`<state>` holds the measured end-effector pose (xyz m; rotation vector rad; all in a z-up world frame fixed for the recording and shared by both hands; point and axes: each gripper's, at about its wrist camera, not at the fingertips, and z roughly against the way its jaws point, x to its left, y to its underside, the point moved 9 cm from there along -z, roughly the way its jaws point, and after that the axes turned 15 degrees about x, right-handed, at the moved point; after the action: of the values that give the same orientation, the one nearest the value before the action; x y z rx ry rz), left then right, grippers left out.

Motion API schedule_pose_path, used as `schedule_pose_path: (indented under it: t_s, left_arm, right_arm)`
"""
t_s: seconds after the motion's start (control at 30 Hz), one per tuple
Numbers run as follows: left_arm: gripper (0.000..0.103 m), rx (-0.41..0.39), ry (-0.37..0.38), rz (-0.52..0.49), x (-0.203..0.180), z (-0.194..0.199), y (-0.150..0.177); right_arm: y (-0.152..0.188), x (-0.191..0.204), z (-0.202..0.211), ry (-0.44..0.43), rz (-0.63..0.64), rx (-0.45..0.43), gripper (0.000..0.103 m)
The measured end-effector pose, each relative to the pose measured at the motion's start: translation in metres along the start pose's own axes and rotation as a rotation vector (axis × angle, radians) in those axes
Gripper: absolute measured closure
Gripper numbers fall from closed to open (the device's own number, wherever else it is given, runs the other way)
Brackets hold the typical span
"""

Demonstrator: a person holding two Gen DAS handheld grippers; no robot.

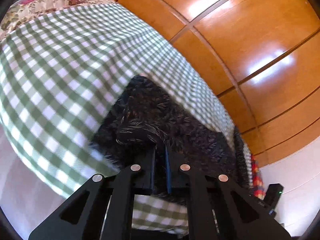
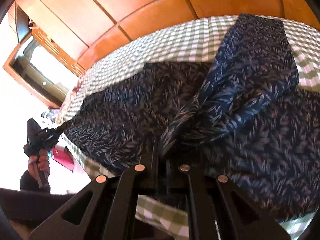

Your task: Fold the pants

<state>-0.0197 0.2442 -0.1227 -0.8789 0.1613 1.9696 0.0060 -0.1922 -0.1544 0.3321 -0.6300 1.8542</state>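
Dark leaf-print pants (image 2: 124,120) pinched at 2 spots over a green-and-white checked sheet (image 1: 60,80).

Black fingers of the left gripper (image 1: 160,150) stand nearly together, clamped on a fold of the pants fabric, which bunches just ahead of the tips and runs back between them; the checked sheet spreads to the left and beyond, a floral cover (image 1: 50,0) lies at its far end, and glossy orange-brown wood panelling (image 1: 240,40) fills the right side. In the right wrist view, the right gripper (image 2: 162,152) is likewise closed on a twisted edge of the pants, with 1 leg stretching away up and right across the sheet. At that view's far left, a hand (image 2: 39,164) holds the other gripper, which pinches the far corner of the pants.
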Motion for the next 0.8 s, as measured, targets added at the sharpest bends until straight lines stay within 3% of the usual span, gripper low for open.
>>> schedule_pose_path:
  t_s: [0.17, 0.23, 0.3, 0.33, 0.43, 0.5, 0.53, 0.7, 0.8]
  left_arm:
    - [0.096, 0.031, -0.029, 0.016, 0.017, -0.012, 0.01]
    - [0.096, 0.052, -0.082, -0.014, 0.019, -0.02, 0.014]
    - [0.095, 0.075, -0.14, -0.037, 0.028, -0.028, 0.017]
    - [0.095, 0.1, -0.151, -0.017, 0.034, -0.036, 0.02]
    - [0.093, 0.089, -0.193, -0.059, 0.027, -0.031, 0.018]
    - [0.077, 0.052, -0.235, -0.098, 0.021, -0.019, 0.012]
    - [0.073, 0.028, -0.249, -0.104, 0.018, -0.011, 0.01]
    - [0.073, -0.106, -0.251, -0.177, -0.01, 0.022, -0.004]
    - [0.073, -0.088, -0.212, -0.27, -0.044, 0.009, 0.0]
  right_arm:
    - [0.011, -0.01, -0.019, 0.04, 0.015, 0.046, 0.099]
    - [0.017, -0.016, -0.034, 0.08, 0.026, 0.077, 0.099]
    - [0.015, -0.017, -0.034, 0.064, 0.023, 0.082, 0.098]
    - [0.013, -0.017, -0.031, 0.052, 0.027, 0.088, 0.096]
    - [0.007, -0.026, -0.011, 0.034, 0.034, 0.094, 0.071]
    - [-0.007, -0.039, 0.014, 0.061, 0.012, 0.049, 0.061]
    - [-0.015, -0.046, 0.026, 0.072, 0.0, 0.024, 0.053]
    - [-0.085, -0.081, 0.063, 0.143, -0.086, -0.102, 0.045]
    - [-0.145, -0.104, 0.055, 0.214, -0.152, -0.119, 0.045]
